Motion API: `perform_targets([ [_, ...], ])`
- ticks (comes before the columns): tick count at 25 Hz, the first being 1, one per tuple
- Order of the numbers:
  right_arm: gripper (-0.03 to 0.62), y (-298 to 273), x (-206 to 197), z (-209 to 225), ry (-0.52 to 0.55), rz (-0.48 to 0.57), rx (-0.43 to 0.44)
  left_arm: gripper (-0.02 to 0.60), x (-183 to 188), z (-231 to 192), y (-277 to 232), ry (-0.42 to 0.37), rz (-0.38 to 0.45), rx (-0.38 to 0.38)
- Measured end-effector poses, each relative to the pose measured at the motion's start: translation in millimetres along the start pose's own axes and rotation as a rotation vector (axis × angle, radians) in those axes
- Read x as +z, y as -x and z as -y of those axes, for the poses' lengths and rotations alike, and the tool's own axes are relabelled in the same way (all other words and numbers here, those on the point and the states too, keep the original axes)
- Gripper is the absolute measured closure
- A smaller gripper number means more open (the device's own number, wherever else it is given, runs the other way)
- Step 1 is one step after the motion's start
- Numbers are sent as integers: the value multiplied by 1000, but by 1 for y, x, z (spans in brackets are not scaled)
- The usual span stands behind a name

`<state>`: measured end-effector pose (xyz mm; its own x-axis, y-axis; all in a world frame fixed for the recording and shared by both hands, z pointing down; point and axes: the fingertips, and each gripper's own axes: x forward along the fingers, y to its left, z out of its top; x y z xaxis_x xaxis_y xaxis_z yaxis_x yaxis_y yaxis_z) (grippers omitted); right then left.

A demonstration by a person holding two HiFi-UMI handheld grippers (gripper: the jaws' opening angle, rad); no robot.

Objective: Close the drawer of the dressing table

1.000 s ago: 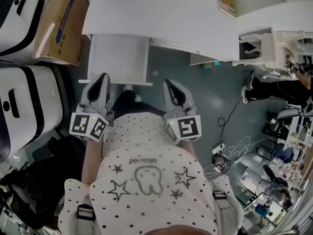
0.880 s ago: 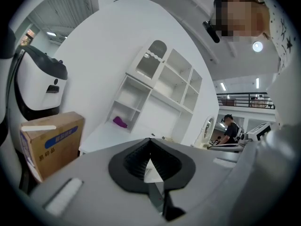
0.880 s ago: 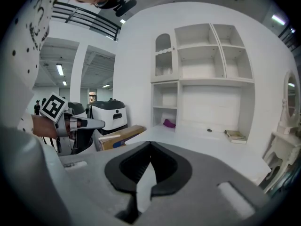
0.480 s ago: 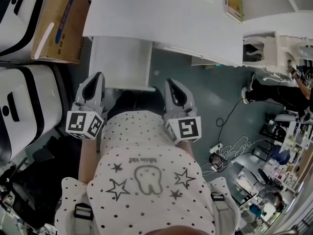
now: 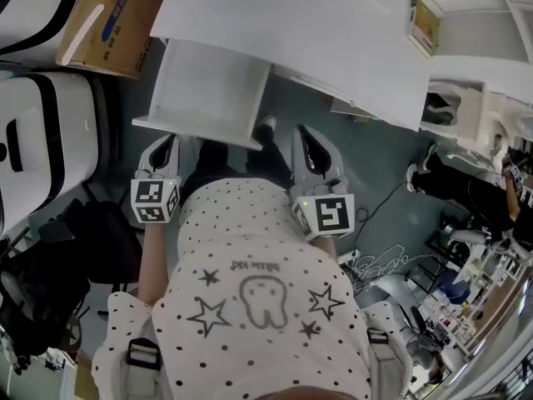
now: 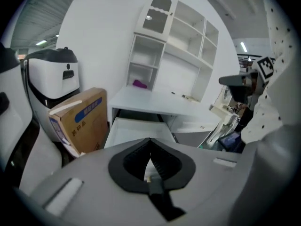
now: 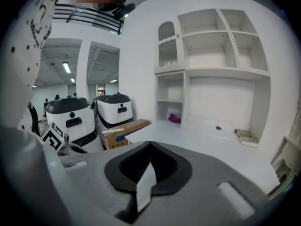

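Note:
The white dressing table (image 5: 333,32) spans the top of the head view. Its drawer (image 5: 208,86) stands pulled out toward me, empty and white inside. My left gripper (image 5: 163,144) sits low, just before the drawer's front left corner, jaws shut with nothing between them. My right gripper (image 5: 306,136) hangs to the right of the drawer, over the floor, also shut and empty. In the left gripper view the shut gripper (image 6: 150,141) points at the open drawer (image 6: 138,131) under the tabletop (image 6: 155,105). In the right gripper view the shut gripper (image 7: 150,144) faces the tabletop (image 7: 211,142); the drawer is hidden.
A cardboard box (image 5: 104,19) leans left of the table, beside white machines (image 5: 42,140). A black bag (image 5: 92,248) lies at my left. Cables (image 5: 391,265) trail on the floor at the right. The shelf unit (image 6: 174,46) rises above the table. My shoe (image 5: 266,125) shows by the drawer.
The left gripper has sunk and tipped downward, ending close before the drawer's front. The right gripper has shifted a little toward the table. Both stay shut.

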<state>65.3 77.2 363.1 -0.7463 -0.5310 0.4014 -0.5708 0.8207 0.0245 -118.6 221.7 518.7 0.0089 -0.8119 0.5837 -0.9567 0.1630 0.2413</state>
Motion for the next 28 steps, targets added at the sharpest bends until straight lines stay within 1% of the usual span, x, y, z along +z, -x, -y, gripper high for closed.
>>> perform_targets([
  [2, 594, -1, 2, 4, 11, -6, 8, 582, -29, -2, -7, 31, -69, 13],
  [4, 594, -3, 3, 6, 22, -12, 16, 541, -56, -2, -16, 52, -150, -2],
  [6, 594, -4, 3, 7, 29, -21, 21, 512, -90, -2, -29, 30, -236, -32],
  [8, 594, -3, 1, 6, 36, -31, 22, 498, -120, -3, -46, 7, -305, -58],
  [10, 594, -4, -1, 4, 40, -41, 22, 494, -138, -3, -61, 28, -351, -82],
  [13, 594, -6, -1, 0, 45, -51, 13, 448, -158, -1, -81, 51, -419, -130],
  [17, 594, -10, 0, -3, 50, -57, -5, 449, -171, -1, -100, 53, -474, -162],
  [23, 594, -10, -1, -9, 45, -81, -46, 462, -186, -1, -114, 15, -539, -217],
  [28, 594, -12, -2, -18, 48, -91, -70, 462, -190, -3, -118, 18, -554, -247],
])
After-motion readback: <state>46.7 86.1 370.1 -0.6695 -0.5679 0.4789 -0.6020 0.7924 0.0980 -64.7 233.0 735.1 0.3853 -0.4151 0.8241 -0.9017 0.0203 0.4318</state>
